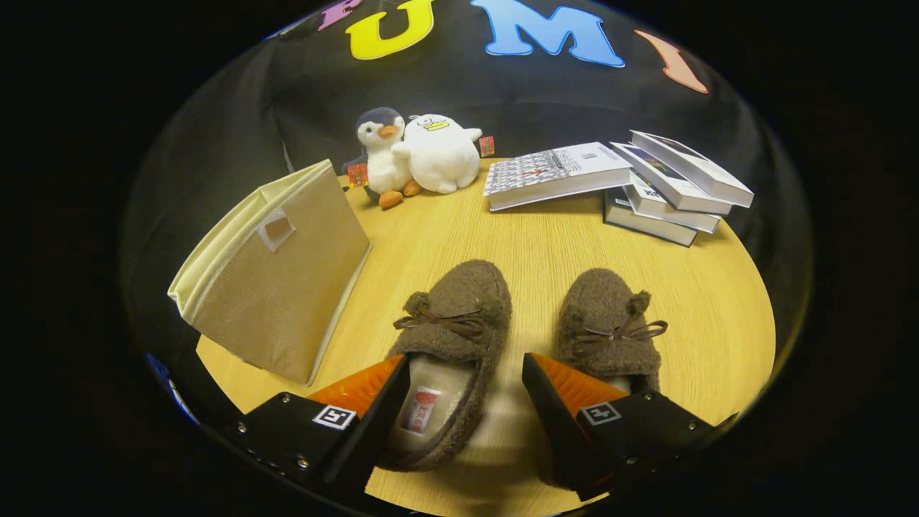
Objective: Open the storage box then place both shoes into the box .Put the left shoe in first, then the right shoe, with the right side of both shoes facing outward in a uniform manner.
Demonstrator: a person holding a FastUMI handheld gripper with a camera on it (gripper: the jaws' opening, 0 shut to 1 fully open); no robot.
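A tan fabric storage box (276,273) lies tipped on its side on the wooden table (546,251), ahead and to the left of the gripper (465,388), whose fingers stand wide apart and grip nothing. The left shoe (449,345), a brown fuzzy slipper, sits between the fingers; the right shoe (610,327) rests just ahead of the right finger. Well beyond, a plush penguin (384,154) and a white plush duck (439,152) sit side by side, and stacked books (646,187) lie farther right.

Right shoe's (610,323) heel behind claw (467,391)
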